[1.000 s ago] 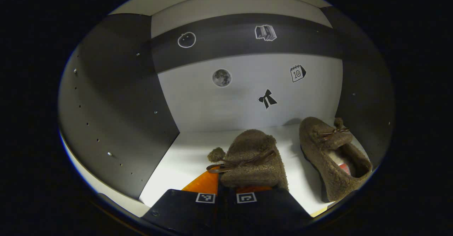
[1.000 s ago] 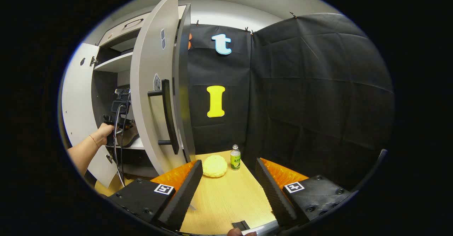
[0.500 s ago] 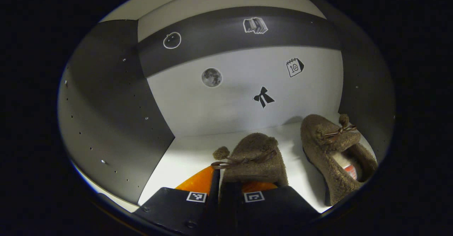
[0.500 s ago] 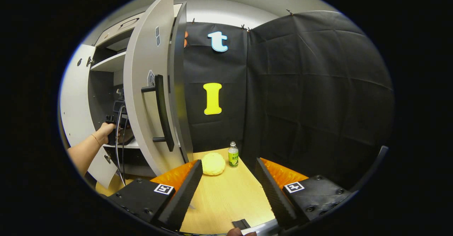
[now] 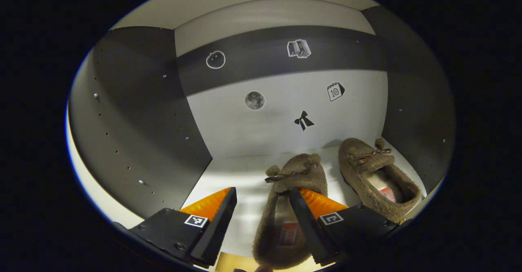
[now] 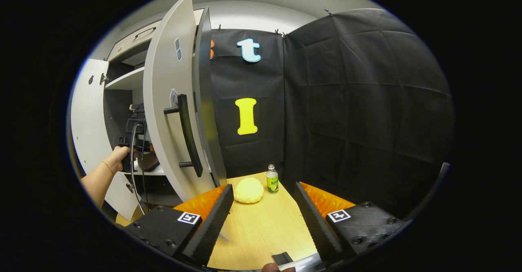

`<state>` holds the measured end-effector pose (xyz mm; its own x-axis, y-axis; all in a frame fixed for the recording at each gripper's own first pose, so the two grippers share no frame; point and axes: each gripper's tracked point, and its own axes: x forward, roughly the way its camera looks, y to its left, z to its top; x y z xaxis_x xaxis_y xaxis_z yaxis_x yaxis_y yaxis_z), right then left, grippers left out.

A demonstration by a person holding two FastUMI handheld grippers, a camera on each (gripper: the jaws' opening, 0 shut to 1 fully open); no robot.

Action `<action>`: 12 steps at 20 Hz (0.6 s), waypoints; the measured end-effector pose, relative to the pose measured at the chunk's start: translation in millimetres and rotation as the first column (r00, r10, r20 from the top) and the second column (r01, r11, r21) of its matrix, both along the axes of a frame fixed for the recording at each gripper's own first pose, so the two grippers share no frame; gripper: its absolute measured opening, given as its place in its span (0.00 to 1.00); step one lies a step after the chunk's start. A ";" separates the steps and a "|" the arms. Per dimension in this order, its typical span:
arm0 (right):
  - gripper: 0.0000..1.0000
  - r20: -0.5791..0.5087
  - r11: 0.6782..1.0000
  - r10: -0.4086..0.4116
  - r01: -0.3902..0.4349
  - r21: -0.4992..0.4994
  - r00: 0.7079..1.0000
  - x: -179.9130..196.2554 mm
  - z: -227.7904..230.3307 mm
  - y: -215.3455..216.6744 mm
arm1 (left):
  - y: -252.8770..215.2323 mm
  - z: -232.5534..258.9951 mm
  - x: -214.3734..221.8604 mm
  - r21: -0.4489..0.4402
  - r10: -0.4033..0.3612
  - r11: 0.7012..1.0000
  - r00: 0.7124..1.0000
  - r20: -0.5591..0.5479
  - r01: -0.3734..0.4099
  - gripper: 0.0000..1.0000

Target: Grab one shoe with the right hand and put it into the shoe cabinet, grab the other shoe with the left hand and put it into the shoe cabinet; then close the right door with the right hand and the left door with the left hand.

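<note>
Two brown fleece shoes sit on the white shelf [image 5: 232, 170] inside the shoe cabinet [image 6: 122, 80], side by side with toes toward the back wall. In the left gripper view, the near shoe [image 5: 285, 206] occupies the 6 o'clock position; the far shoe [image 5: 377, 174] lies at roughly 4 o'clock, close to the dark right side panel. The two shoes are near one another but apart.

Left gripper [image 5: 261, 223]: jaws spread wide, holding nothing. Its right finger overlaps the near shoe's opening in this view; whether it touches the fleece cannot be determined. Its left finger stands clear over bare shelf.

The back wall carries small stickers: a bow [image 5: 304, 120] near centre, a moon [image 5: 255, 100] at 11 o'clock from it, and a calendar [image 5: 335, 91] at 1 o'clock.

Right gripper [image 6: 263, 219]: jaws spread wide, empty, positioned over the wooden table [image 6: 261, 231]. Ahead of it at 12 o'clock, a yellow round object [image 6: 248, 190] and a small green-labelled bottle [image 6: 272, 179] stand just beside each other on the table.

In the right gripper view, the cabinet is at 9 to 10 o'clock. Both doors are open: the right door [image 6: 167, 100], with its black bar handle [image 6: 185, 135], and the left door [image 6: 87, 121] at the outer edge. A person's hand [image 6: 116, 158] holds the other gripper inside the cabinet opening, between the doors.
</note>
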<state>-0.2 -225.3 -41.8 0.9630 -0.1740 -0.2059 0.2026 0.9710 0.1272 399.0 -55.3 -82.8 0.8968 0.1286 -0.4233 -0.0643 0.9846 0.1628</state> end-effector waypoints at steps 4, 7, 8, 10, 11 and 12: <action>0.97 0.020 1.000 0.011 -0.011 0.024 1.000 4.2 8.2 0.2 | -2.1 25.3 -36.1 -0.045 -0.014 0.999 0.998 0.068 0.017 0.89; 0.99 0.036 0.999 0.030 -0.031 0.020 0.999 13.0 15.5 2.4 | -5.2 51.9 -69.9 -0.087 -0.042 0.995 0.988 0.151 0.055 0.93; 0.98 0.043 0.999 0.040 -0.040 0.019 0.998 16.4 19.0 4.5 | -0.9 58.1 -83.4 -0.086 -0.038 0.995 0.985 0.169 0.053 0.95; 0.98 0.061 0.998 0.058 -0.059 0.021 0.996 27.0 26.6 8.6 | 3.6 74.8 -115.7 -0.090 -0.028 0.995 0.977 0.213 0.048 0.96; 0.98 0.071 0.997 0.067 -0.069 0.024 0.995 33.3 30.7 10.2 | 5.2 83.0 -132.2 -0.096 -0.026 0.994 0.972 0.235 0.050 0.96; 0.99 0.080 0.996 0.076 -0.079 0.028 0.994 39.7 33.1 12.8 | 6.0 90.3 -148.8 -0.101 -0.030 0.993 0.966 0.258 0.058 0.96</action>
